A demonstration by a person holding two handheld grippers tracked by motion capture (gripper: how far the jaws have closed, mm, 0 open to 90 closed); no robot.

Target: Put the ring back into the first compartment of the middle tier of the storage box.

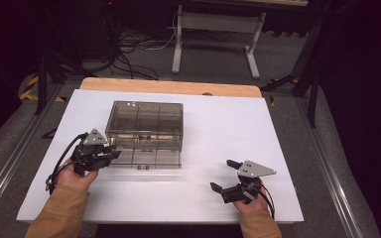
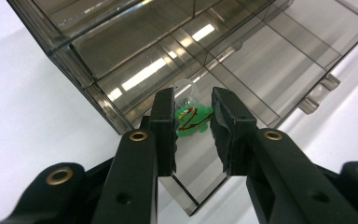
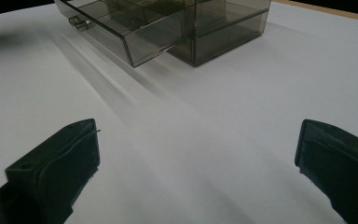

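While held over the pulled-out drawer: left gripper [image 2: 193, 126] pointing down into the near left corner of the drawer, jaws partly apart.
Left jaws: standing on either side of a small green toy [image 2: 193, 122], a gap visible between the right pad and the toy; contact on the left pad not clear, so no firm pinch to report.
Green toy: lying on the drawer floor, green with red and yellow markings, a clear rounded piece just behind it; close to the drawer's near left corner.
Left hand [image 1: 77, 174]: at the near left of the table, tan sleeve below it, gripper [image 1: 110, 154] reaching right to the drawer's left end.
Drawer [image 1: 149, 159]: smoky transparent plastic, slid out toward the near side from the bottom of the box, small handle at its front edge.
Storage box [image 1: 145, 119]: transparent grey, divided into compartments, standing left of centre on the table.
Right gripper [image 1: 222, 174]: at the near right, well apart from the box, jaws spread wide with bare table between them.
Right hand [image 1: 250, 202]: resting low at the near edge, tan sleeve below.
Table [image 1: 228, 124]: white surface, a wooden strip along the far edge.
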